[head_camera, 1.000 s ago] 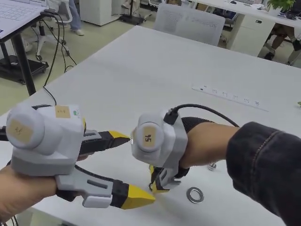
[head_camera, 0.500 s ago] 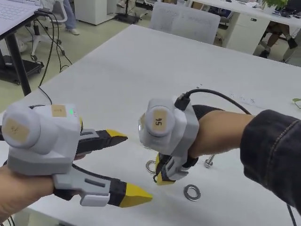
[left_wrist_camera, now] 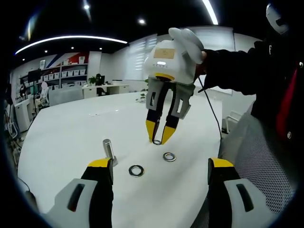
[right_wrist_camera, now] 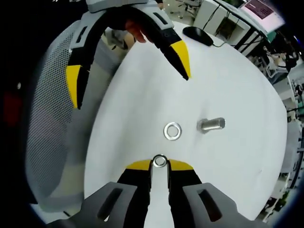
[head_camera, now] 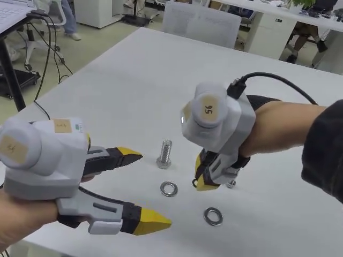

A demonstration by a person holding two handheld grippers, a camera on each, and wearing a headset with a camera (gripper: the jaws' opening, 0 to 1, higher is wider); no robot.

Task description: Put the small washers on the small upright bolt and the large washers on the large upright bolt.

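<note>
Your right gripper (head_camera: 205,183) is closed on a small washer (right_wrist_camera: 159,161), pinched by its rim between the yellow tips. The washer lies flat, with its hole facing along the jaws and down at the table (head_camera: 161,80). In the head view the small bolt (head_camera: 231,183) stands just beside those tips, on the side toward the table's right edge, partly hidden behind the jaw; whether its shank is bare cannot be told. The large bolt (head_camera: 165,154) stands upright on the opposite side, toward the left edge, apart from the tips. The coming move is judged to be a short shift toward the right edge until the washer's hole sits over the small bolt's upright axis, then a lowering and a release. Keep the washer level: the bolt's long axis is vertical, and a tilted washer is likely to catch on the thread. Two large washers lie flat near the table's near edge, one (head_camera: 168,188) just in front of the large bolt, the other (head_camera: 213,216) nearer to your right gripper. Your left gripper (head_camera: 142,187) hangs over the near edge with its jaws wide apart and empty, tips pointing toward the large bolt; it is the nearer one for the large washer beside that bolt
</note>
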